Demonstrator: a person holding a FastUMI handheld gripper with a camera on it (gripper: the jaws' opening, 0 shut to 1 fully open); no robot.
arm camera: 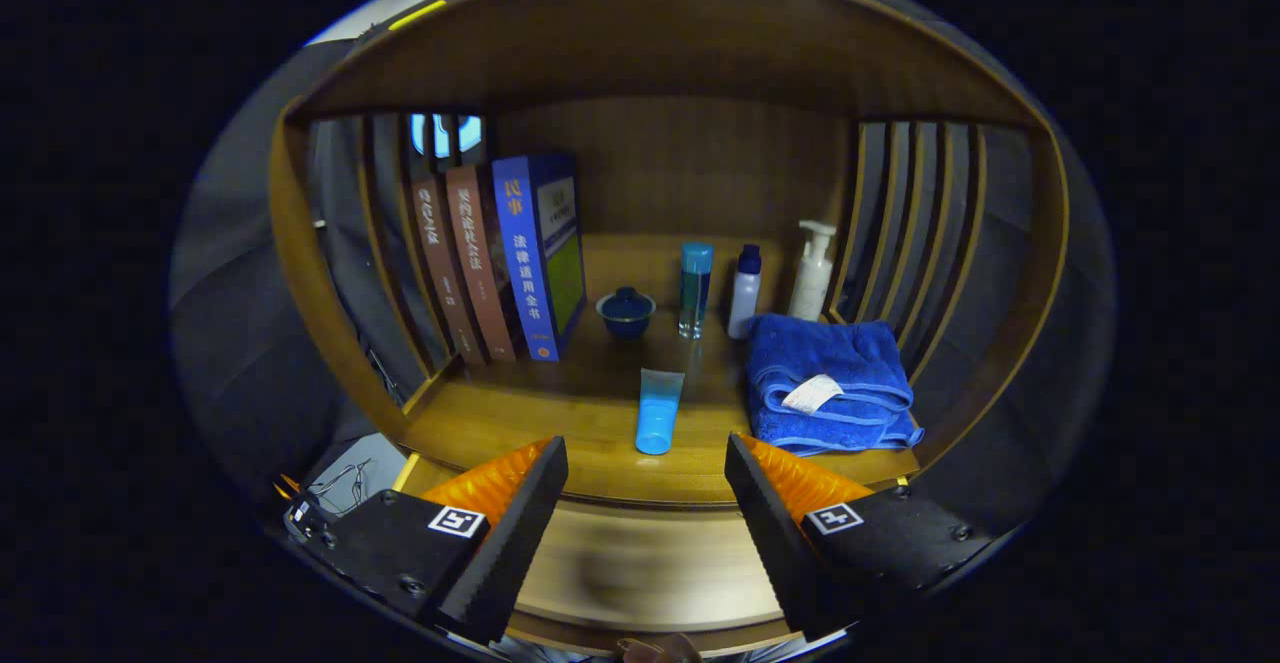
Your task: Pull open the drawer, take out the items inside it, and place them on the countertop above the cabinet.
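I'm holding the gripper [645, 473] with jaws spread wide, gripping nothing; the countertop [560, 423] edge is sitting at twelve o'clock, blue tube [659, 411] lying just beyond, folded towel [825, 383] at one o'clock.

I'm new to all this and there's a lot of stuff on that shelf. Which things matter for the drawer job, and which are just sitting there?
For the job:
- wooden drawer front, between the open fingers
- wooden countertop above it

Just lying about:
- three upright books
- dark blue lidded cup
- light blue tube
- clear teal-capped bottle
- white blue-capped bottle
- white pump bottle
- folded blue towel
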